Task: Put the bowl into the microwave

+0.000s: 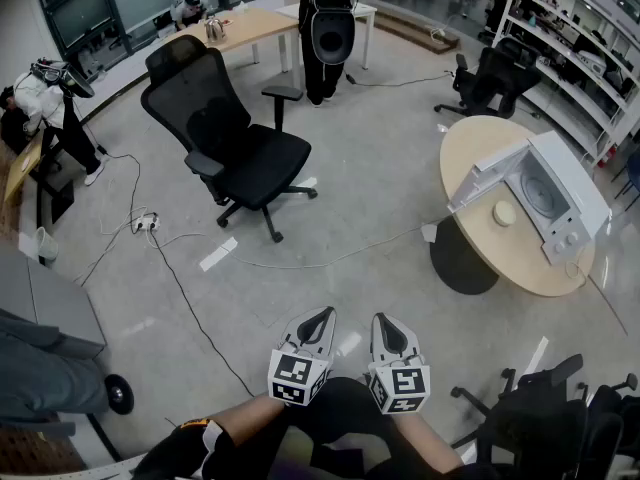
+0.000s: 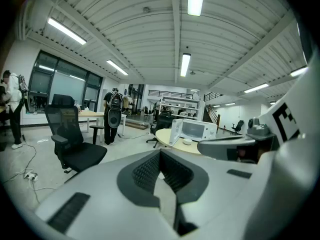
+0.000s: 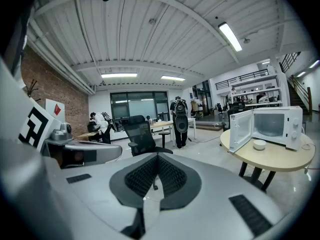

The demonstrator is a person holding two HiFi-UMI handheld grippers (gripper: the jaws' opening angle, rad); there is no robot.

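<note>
A small white bowl (image 1: 504, 213) sits on the round wooden table (image 1: 470, 153) just in front of the white microwave (image 1: 565, 193), whose door (image 1: 487, 176) hangs open to the left. From the right gripper view the bowl (image 3: 259, 144) rests before the microwave (image 3: 277, 126) and its open cavity. In the left gripper view the microwave (image 2: 197, 130) and bowl (image 2: 187, 141) look far off. My left gripper (image 1: 318, 323) and right gripper (image 1: 388, 334) are held side by side low over the floor, well away from the table. Both are shut with nothing in them.
A black office chair (image 1: 235, 138) stands mid-floor at left. Cables (image 1: 190, 313) trail across the floor. A person with a backpack (image 1: 328, 23) stands by a far desk (image 1: 250, 26). More black chairs (image 1: 540, 408) sit at lower right and one (image 1: 490, 78) beyond the table.
</note>
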